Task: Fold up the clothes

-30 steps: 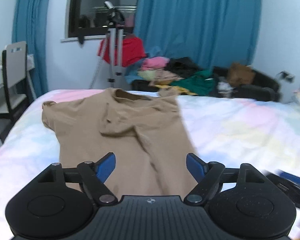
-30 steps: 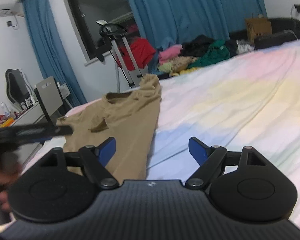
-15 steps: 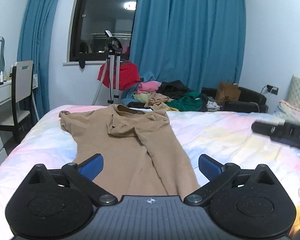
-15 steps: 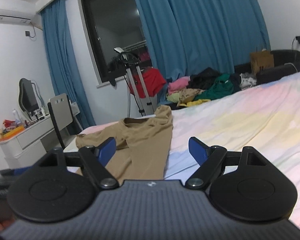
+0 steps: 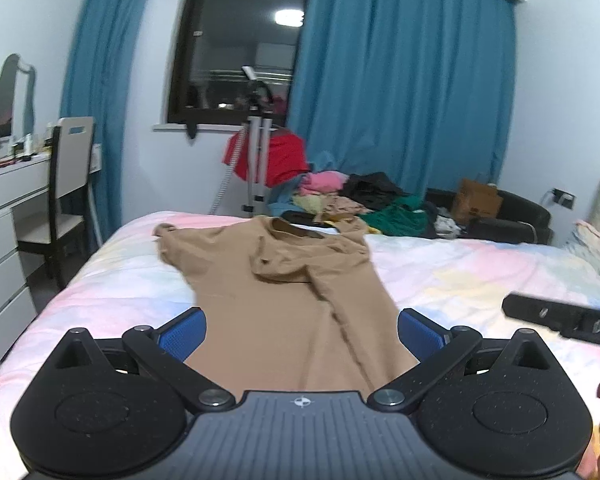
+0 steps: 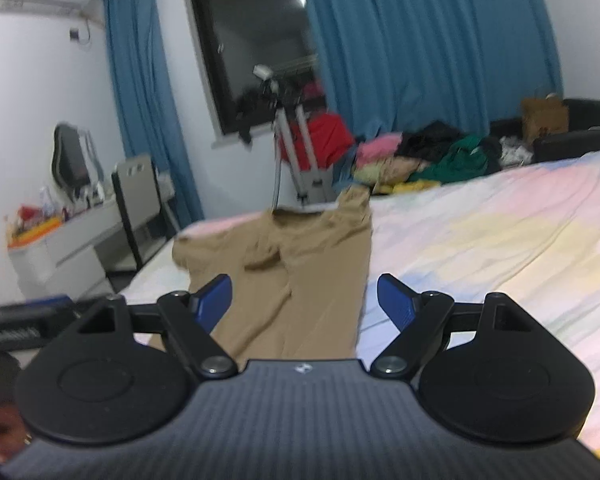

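A tan short-sleeved shirt (image 5: 284, 300) lies lengthwise on the pastel bedspread (image 5: 480, 272), collar at the far end, right side folded over the middle. It also shows in the right wrist view (image 6: 300, 276). My left gripper (image 5: 300, 334) is open and empty, held above the shirt's near hem. My right gripper (image 6: 304, 300) is open and empty, above the shirt's near right edge. The right gripper's body shows at the right of the left wrist view (image 5: 560, 316).
A pile of mixed clothes (image 5: 352, 196) lies past the bed's far end, beside a tripod (image 5: 256, 160) with a red garment. A chair (image 5: 68, 184) and a white dresser (image 5: 4, 216) stand at the left. A black sofa (image 5: 500, 216) stands at the far right.
Both grippers have risen and tilted up over the last second, so more of the room shows. The left gripper's jaws have opened wider. The shirt has not moved.
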